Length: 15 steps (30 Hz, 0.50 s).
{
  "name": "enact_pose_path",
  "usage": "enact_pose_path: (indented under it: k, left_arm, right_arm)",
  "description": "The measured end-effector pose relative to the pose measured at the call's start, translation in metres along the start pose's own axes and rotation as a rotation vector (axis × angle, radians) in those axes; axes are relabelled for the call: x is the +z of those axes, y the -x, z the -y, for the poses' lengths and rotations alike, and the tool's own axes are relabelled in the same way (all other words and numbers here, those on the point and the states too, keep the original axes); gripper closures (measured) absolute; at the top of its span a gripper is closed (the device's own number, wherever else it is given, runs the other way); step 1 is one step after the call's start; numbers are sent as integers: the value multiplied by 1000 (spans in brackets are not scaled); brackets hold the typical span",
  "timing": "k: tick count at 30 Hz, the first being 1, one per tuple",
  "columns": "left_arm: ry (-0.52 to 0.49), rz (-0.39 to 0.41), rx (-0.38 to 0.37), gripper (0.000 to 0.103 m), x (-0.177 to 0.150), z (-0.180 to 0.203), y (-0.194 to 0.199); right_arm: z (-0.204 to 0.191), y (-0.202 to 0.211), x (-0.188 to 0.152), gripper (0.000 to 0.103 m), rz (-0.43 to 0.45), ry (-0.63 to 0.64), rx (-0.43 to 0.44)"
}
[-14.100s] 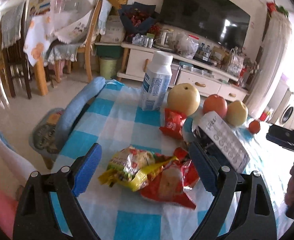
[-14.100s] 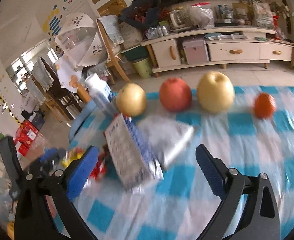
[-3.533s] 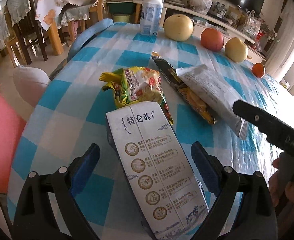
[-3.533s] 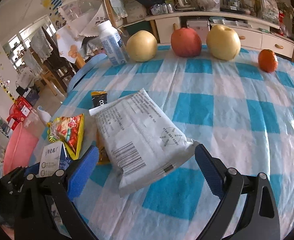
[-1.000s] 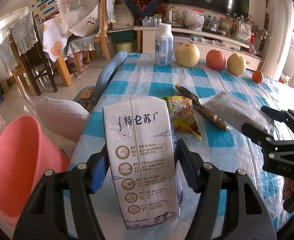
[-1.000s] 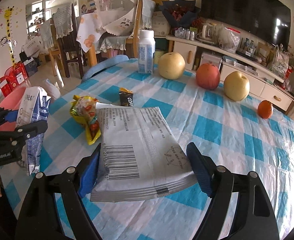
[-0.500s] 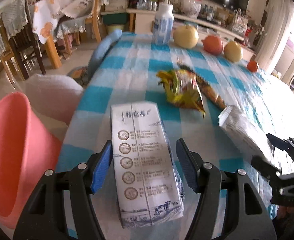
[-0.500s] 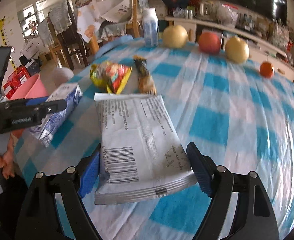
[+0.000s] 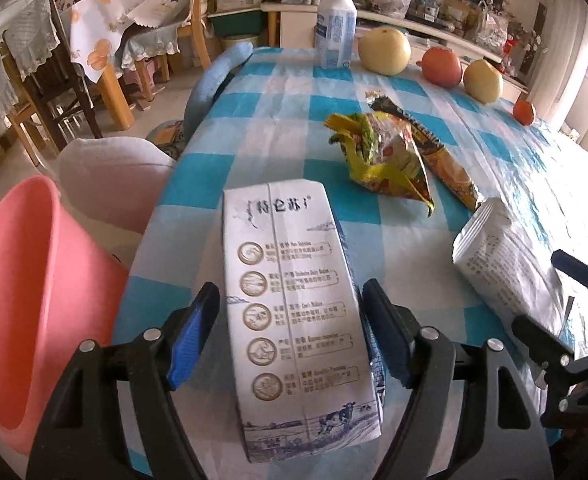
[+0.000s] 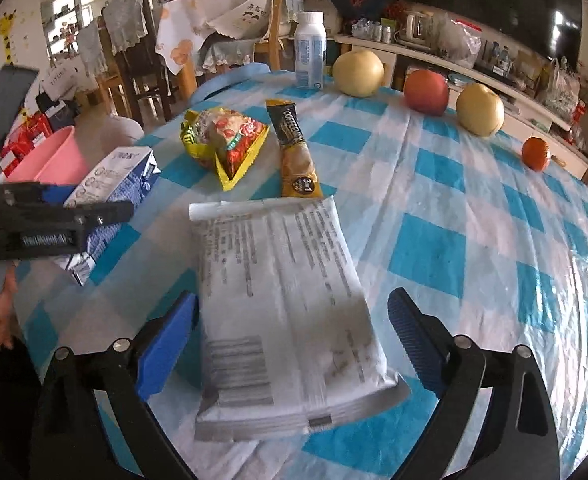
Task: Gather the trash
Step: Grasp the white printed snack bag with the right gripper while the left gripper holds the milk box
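A white and blue milk carton (image 9: 294,280) sits between the blue pads of my left gripper (image 9: 289,336), which is shut on it just above the checked tablecloth (image 9: 253,104) near the table's left edge. The right wrist view shows a silver snack packet (image 10: 281,288) lying flat on the cloth between the fingers of my right gripper (image 10: 294,332). Its jaws are opening, and a gap shows on each side of the packet. Beyond lie a yellow crumpled wrapper (image 10: 229,140) and a coffee stick sachet (image 10: 298,156). A pink bucket (image 9: 17,280) stands below the table edge at the left.
At the far side of the table stand a white bottle (image 9: 336,28), two pears (image 9: 384,50), a red apple (image 9: 442,66) and a small orange (image 9: 524,112). A blue chair back (image 9: 213,76) and a white cushion (image 9: 113,184) are left of the table.
My left gripper has sunk toward the table edge with the carton. The right gripper's jaws have widened off the silver packet, which now rests on the cloth.
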State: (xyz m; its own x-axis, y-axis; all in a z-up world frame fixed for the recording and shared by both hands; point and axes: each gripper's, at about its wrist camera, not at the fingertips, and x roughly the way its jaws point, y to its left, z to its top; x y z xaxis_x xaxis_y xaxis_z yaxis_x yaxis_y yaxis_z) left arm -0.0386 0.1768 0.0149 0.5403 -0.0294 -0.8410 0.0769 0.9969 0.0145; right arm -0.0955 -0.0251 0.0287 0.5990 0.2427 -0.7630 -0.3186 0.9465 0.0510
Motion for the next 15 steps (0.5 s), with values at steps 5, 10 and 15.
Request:
enact_pose_path:
  k: [5, 10, 15]
  left_arm:
    - [-22, 7, -16, 39, -1, 6, 0]
    - [-19, 27, -33, 39, -2, 5, 6]
    - [7, 74, -47, 39, 0, -1, 18]
  right_arm:
    - [0, -7, 3, 22, -20, 9, -2]
    - [-2, -4, 4, 25, -17, 26, -3]
    - [-7, 6, 4, 26, 22, 41, -11]
